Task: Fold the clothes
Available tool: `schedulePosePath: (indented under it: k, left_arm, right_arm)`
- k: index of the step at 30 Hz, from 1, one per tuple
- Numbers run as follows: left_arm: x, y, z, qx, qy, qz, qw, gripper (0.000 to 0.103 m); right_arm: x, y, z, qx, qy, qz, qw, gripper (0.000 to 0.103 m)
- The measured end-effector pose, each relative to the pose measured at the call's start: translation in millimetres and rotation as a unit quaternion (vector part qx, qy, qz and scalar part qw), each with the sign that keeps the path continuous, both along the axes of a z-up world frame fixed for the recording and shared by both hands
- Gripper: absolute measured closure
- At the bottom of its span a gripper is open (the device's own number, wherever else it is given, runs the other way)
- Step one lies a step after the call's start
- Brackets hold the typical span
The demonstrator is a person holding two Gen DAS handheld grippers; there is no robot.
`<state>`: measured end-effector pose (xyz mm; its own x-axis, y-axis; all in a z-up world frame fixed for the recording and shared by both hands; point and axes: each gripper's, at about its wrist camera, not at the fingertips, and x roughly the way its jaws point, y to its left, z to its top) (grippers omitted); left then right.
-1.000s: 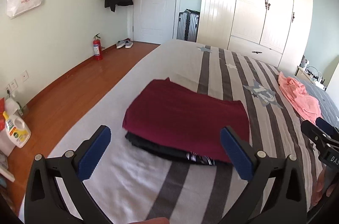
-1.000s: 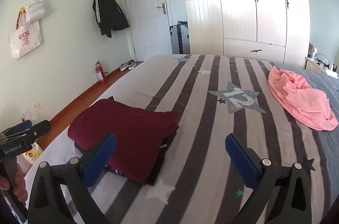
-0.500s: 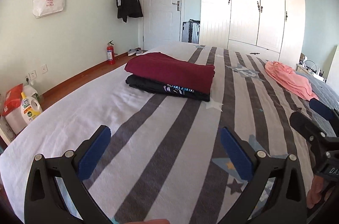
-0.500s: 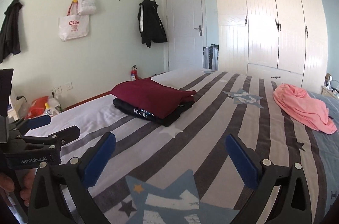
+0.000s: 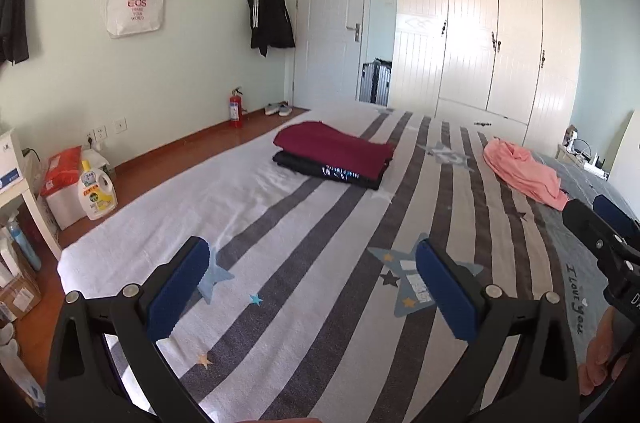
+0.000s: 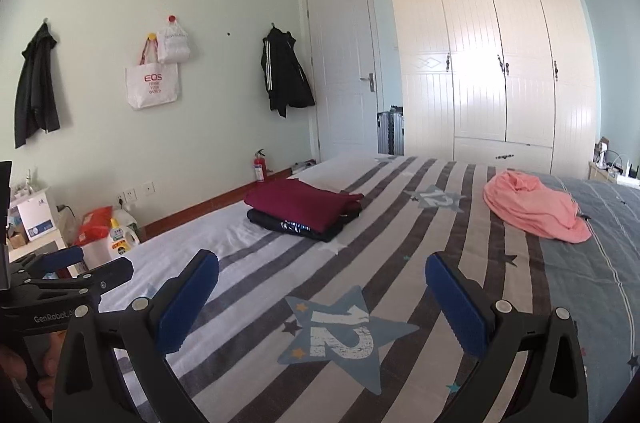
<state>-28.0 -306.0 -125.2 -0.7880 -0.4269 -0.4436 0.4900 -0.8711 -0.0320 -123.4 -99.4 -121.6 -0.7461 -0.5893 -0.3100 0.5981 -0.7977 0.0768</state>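
Over the near end of the striped bed (image 5: 304, 263), hovering with blue pads (image 5: 178, 289) spread wide and nothing between them: left hand-held gripper (image 5: 312, 287). Just beside it on the right, likewise gaping and carrying nothing: right hand-held gripper (image 6: 322, 303), pads (image 6: 456, 303) well apart above a pale blue star printed with a number. Not touching any fabric, either one.

Farther up the bed, toward its left edge, lying in a neat stack: folded maroon garment (image 5: 334, 150) sitting squarely on top of folded dark garment (image 5: 326, 169), white lettering showing along the dark one's near edge. From the right wrist view, appearing again as the same stack, maroon (image 6: 300, 205) over dark (image 6: 296, 225), well apart from both hand-held grippers.

Off to the right side of the bed, lying crumpled and unfolded: pink garment (image 6: 532, 207), also showing in the left wrist view (image 5: 524, 173), near the grey part of the cover and well apart from the stack.

Beyond the foot of the bed, standing closed: cream wardrobe (image 6: 492, 55) and white door (image 6: 344, 71). Hanging on the pale wall to the left: black jacket (image 6: 286, 77) and white tote bag (image 6: 152, 87). Standing on the wooden floor by the wall: red fire extinguisher (image 5: 236, 109) and, nearer, detergent bottle (image 5: 96, 193)
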Motion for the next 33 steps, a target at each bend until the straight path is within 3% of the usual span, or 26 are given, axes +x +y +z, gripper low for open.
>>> schedulePosePath:
  k: [3, 10, 33]
  left_arm:
    - [1.4, 7.7, 10.4, -0.017, -0.007, 0.01, 0.9998, 0.001]
    - [2.6, 13.5, 14.7, -0.008, -0.009, 0.01, 0.9999, 0.001]
    - [11.7, 40.1, 26.8, -0.007, 0.0, -0.004, 1.0, 0.001]
  right_arm:
    - [1.9, -2.8, 7.4, 0.001, -0.006, 0.012, 1.0, 0.0]
    - [7.7, -13.9, 4.3, 0.031, -0.004, 0.022, 0.999, 0.001]
    - [5.2, -5.6, 15.3, 0.022, -0.02, 0.018, 0.999, 0.001]
